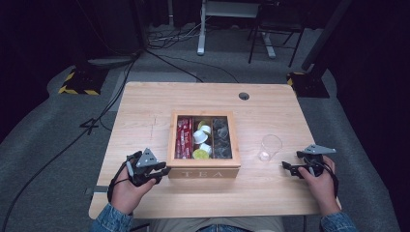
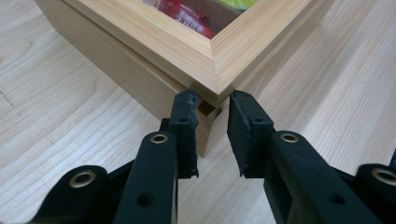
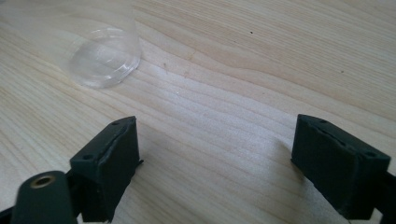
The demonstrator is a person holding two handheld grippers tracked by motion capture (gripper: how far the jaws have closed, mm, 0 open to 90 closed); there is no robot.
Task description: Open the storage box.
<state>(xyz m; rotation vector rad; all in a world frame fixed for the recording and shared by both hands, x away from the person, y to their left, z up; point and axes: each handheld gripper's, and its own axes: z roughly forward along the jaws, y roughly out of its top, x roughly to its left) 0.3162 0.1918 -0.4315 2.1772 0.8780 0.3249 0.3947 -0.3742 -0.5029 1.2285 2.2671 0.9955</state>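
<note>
A wooden tea box (image 1: 203,173) marked TEA stands in the middle of the table, its window lid down. Through the lid I see red packets (image 1: 183,137), white and yellow pods (image 1: 202,140) and dark pods (image 1: 222,137). My left gripper (image 1: 164,171) is at the box's front left corner. In the left gripper view its jaws (image 2: 212,100) are closed in on that corner of the tea box (image 2: 154,42), just under the lid's edge. My right gripper (image 1: 291,160) rests open on the table, nothing between its jaws (image 3: 215,154).
A clear plastic cup (image 1: 270,147) stands between the box and my right gripper; its base (image 3: 105,58) lies ahead and to the left of the right jaws. The table (image 1: 145,111) has a cable hole (image 1: 244,95) at the back. Stands and cables lie on the floor behind.
</note>
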